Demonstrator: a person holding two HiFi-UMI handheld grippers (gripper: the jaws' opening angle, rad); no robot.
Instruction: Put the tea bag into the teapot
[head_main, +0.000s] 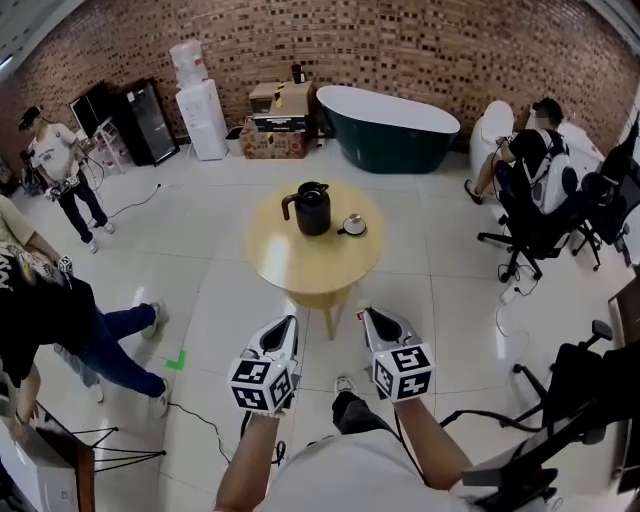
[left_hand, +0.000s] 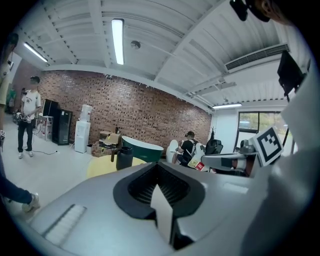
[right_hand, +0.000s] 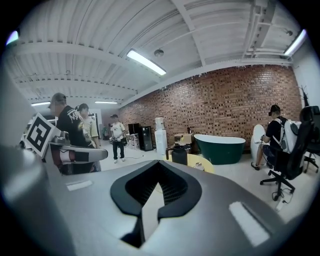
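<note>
Teapot (head_main: 312, 208) stands on the worktop (head_main: 300, 272) well ahead; your left gripper (head_main: 291, 321) and right gripper (head_main: 369, 313) hang empty, jaws pressed together, nothing yet within reach

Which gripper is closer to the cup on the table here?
Right. The right gripper hangs short of the near edge of the table, nearly in line with the cup; the left gripper is about as far back but further off to the cup's left.

Teapot (head_main: 311, 208) on table (head_main: 290, 268) ahead of me, cup (head_main: 353, 224) just right of it; bathtub (head_main: 385, 128) behind table (well apart); water dispenser (head_main: 200, 100) far left.
</note>
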